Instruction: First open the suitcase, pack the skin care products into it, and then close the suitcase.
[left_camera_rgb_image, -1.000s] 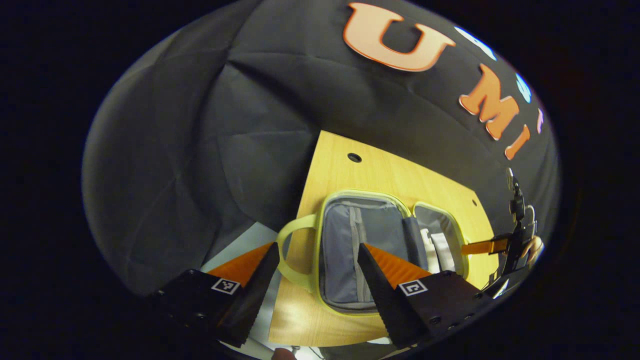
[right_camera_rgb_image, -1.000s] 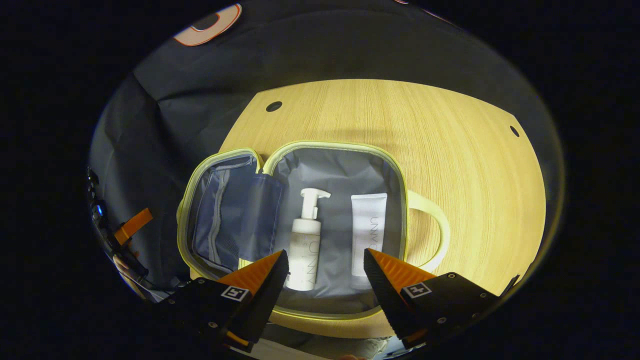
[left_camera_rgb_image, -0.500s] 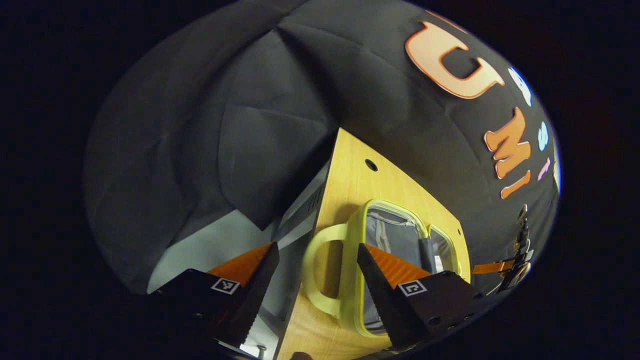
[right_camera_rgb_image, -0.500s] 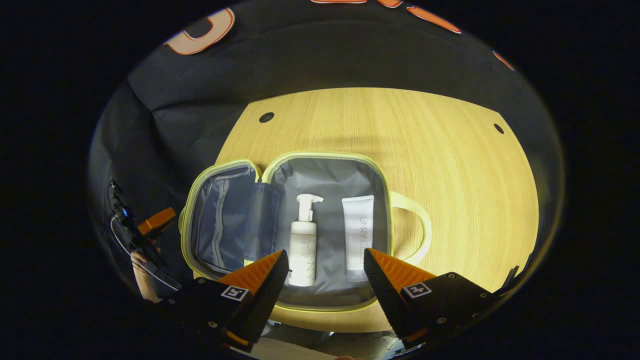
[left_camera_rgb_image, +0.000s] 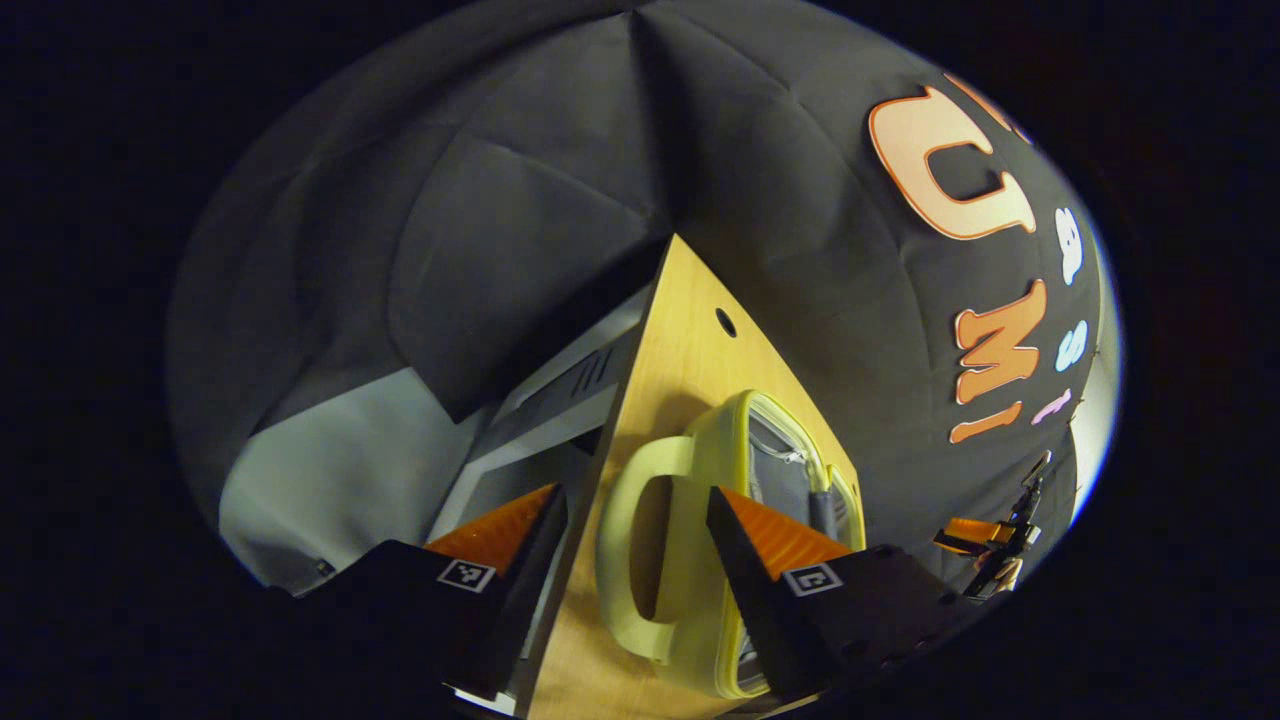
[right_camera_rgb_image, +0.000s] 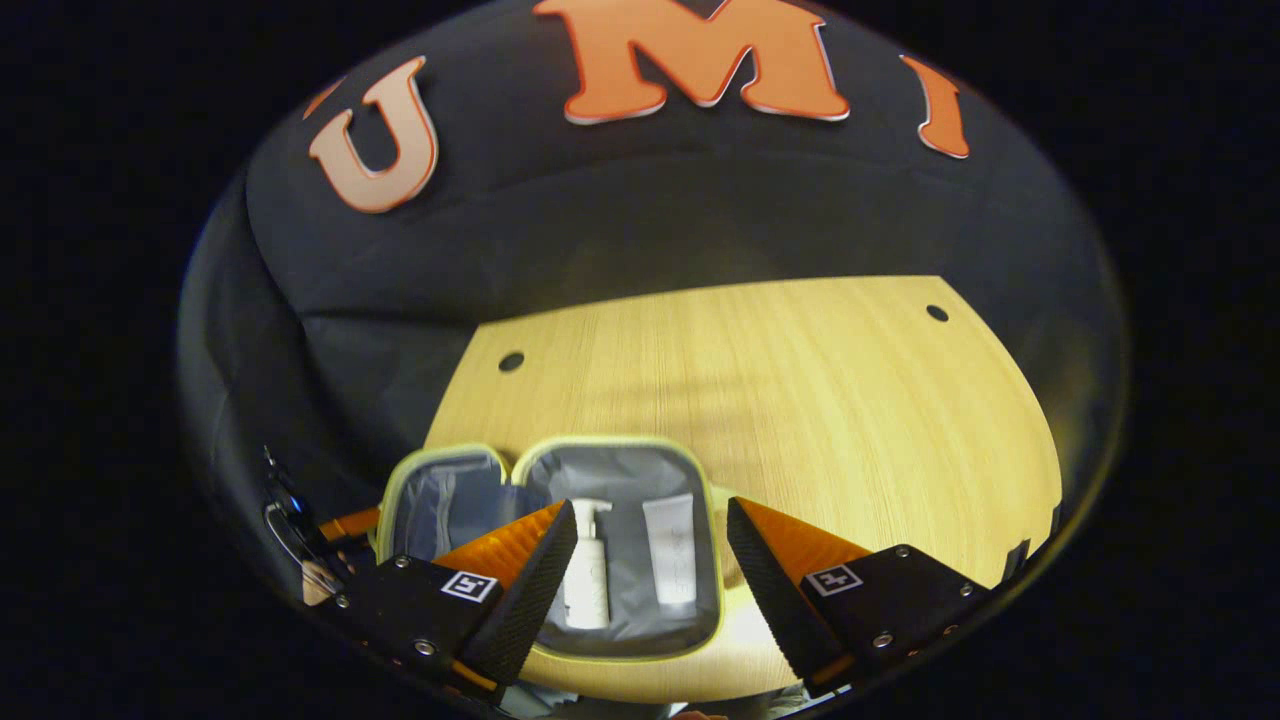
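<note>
The suitcase (right_camera_rgb_image: 612, 442), a small grey case with yellow-green trim, lies open and flat on the wooden table (right_camera_rgb_image: 800, 400). A white pump bottle (right_camera_rgb_image: 588, 585) and a white tube (right_camera_rgb_image: 672, 560) lie side by side in its right half. The lid half (right_camera_rgb_image: 440, 495) is folded out to the left. My right gripper (right_camera_rgb_image: 650, 503) hovers open above the case's near side, holding nothing. In the left gripper view I see the suitcase (left_camera_rgb_image: 775, 460) edge-on, with its yellow handle (left_camera_rgb_image: 615, 540) showing between the open fingers of my left gripper (left_camera_rgb_image: 635, 492). The fingers stay apart from the handle.
The table (left_camera_rgb_image: 690, 340) ends just left of the handle; below that edge are a grey metal frame (left_camera_rgb_image: 560, 390) and pale floor (left_camera_rgb_image: 330, 460). Small round holes (right_camera_rgb_image: 511, 361) mark the table's far corners. The other gripper (left_camera_rgb_image: 985, 540) shows far right.
My left gripper has swung out past the table's left edge, so the case now appears edge-on with the handle between the fingers. My right gripper has drawn back and tilted up; the case looks smaller and lower.
</note>
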